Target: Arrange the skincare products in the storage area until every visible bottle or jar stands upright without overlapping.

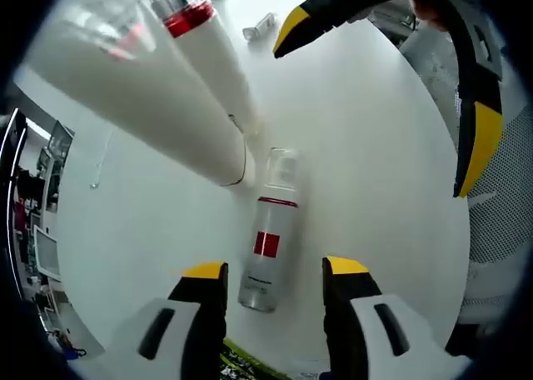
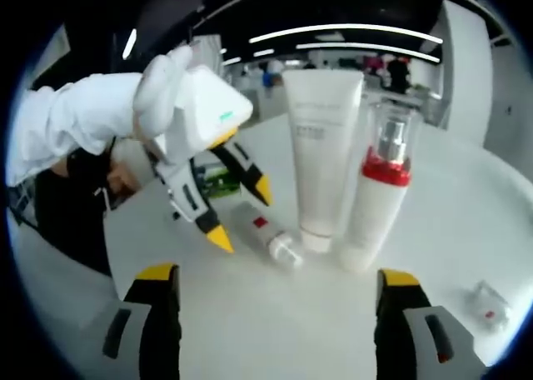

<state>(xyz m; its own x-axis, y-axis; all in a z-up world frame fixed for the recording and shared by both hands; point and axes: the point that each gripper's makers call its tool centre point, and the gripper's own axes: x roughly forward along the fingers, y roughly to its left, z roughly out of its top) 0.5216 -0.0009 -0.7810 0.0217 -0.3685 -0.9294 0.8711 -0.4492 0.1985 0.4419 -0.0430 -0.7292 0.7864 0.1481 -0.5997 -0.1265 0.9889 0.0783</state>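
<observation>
Fallen bottle (image 1: 268, 245): lies flat on white table (image 1: 366, 147) between the spread jaws of left gripper (image 1: 275, 284), nothing grasped. Close on its body, then tip upright clear of tube (image 2: 321, 155) and pump bottle (image 2: 375, 192) standing nearby. Right gripper (image 2: 275, 292): spread, empty. Small cap (image 2: 485, 303) apart.

The bench (image 2: 466, 205) is white, smooth and round-edged, with a matte top that reflects soft light. Beyond its far edge lies a large open room with a dark ceiling (image 2: 333, 1). Long curved light strips (image 2: 346, 32) run across the ceiling. A white pillar (image 2: 466, 63) stands at the far right. Blurred furniture and figures occupy the far room. In the left gripper view, a mesh chair back (image 1: 500, 197) stands at the right of the bench, and dark desks with a monitor (image 1: 43, 251) lie to the left.
</observation>
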